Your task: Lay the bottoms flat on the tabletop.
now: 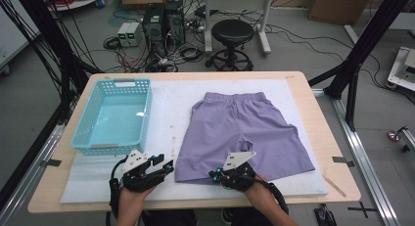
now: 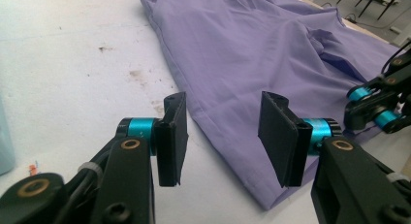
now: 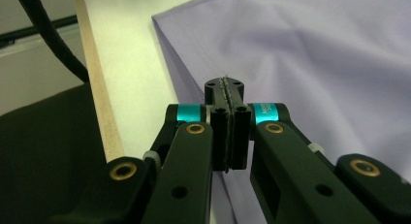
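Note:
A pair of purple shorts (image 1: 240,128) lies flat on the white mat (image 1: 166,103), waistband away from me and leg hems toward me. My left gripper (image 1: 164,165) hovers open just left of the near left leg corner. In the left gripper view its jaws (image 2: 223,136) stand apart over the shorts' (image 2: 252,44) side seam, with nothing pinched. My right gripper (image 1: 214,176) sits at the near hem of that same leg. In the right gripper view its jaws (image 3: 225,83) are pressed together at the edge of the shorts (image 3: 315,54), seemingly pinching the hem.
A turquoise plastic basket (image 1: 110,147) stands at the left of the table, with nothing in it. The table's wooden front edge (image 3: 97,88) runs close behind the right gripper. A black stool (image 1: 232,33) and computer cases sit on the floor beyond the table.

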A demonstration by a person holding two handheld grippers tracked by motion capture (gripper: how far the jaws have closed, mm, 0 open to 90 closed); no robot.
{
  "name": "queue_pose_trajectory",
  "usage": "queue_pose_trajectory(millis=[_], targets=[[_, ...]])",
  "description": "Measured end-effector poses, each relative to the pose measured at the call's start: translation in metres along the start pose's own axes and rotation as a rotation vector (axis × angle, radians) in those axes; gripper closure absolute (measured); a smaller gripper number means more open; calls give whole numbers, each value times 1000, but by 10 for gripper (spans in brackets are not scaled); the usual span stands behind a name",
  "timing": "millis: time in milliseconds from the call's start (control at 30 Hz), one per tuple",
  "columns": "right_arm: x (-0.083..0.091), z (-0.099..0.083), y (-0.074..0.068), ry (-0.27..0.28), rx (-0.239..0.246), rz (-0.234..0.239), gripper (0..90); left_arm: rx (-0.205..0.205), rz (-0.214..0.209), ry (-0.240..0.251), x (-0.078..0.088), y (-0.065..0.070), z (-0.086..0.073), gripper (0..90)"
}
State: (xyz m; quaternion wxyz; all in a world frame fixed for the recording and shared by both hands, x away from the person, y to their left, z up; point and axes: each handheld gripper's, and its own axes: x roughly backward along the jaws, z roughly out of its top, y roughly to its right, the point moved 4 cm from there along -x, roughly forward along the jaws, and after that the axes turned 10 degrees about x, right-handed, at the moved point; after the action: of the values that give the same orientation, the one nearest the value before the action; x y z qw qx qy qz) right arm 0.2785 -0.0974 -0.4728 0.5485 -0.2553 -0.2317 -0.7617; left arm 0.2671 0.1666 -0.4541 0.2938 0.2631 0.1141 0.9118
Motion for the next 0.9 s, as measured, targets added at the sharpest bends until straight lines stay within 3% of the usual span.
queue_pose_trajectory(millis=[100, 200, 333, 367, 433, 500, 567, 600, 633, 667, 767, 833, 900], targets=[[8, 0, -1, 7, -8, 4, 900, -2, -3, -9, -2, 1, -1, 534], [15, -4, -3, -29, -8, -8, 900, -6, -3, -27, -5, 3, -3, 534], [15, -10, -7, -70, -15, 31, 898, -10, -11, -67, -12, 8, -7, 532], [14, -11, -10, -69, -20, 54, 856, -14, -15, -85, -16, 9, -8, 530], [16, -11, -11, -45, -15, 53, 814, -16, -17, -104, -20, 11, -10, 520], [25, -12, -6, -16, -39, 21, 788, -15, -3, -127, -25, 12, -13, 512], [38, -16, 4, 2, -78, -42, 788, -27, 19, -159, -29, 12, -16, 511], [45, -21, 10, -12, -91, -91, 790, -28, 21, -166, -30, 12, -17, 519], [47, -23, 12, -24, -90, -108, 790, -30, 21, -182, -31, 13, -18, 531], [51, -29, 15, -52, -92, -135, 790, -34, 22, -193, -32, 14, -20, 561], [51, -42, 16, -90, -103, -139, 770, -67, 24, -238, -35, 17, -24, 729], [48, -46, 15, -112, -98, -140, 767, -91, 42, -235, -36, 18, -26, 817], [44, -49, 16, -144, -93, -143, 828, -90, 32, -239, -35, 18, -26, 879]])
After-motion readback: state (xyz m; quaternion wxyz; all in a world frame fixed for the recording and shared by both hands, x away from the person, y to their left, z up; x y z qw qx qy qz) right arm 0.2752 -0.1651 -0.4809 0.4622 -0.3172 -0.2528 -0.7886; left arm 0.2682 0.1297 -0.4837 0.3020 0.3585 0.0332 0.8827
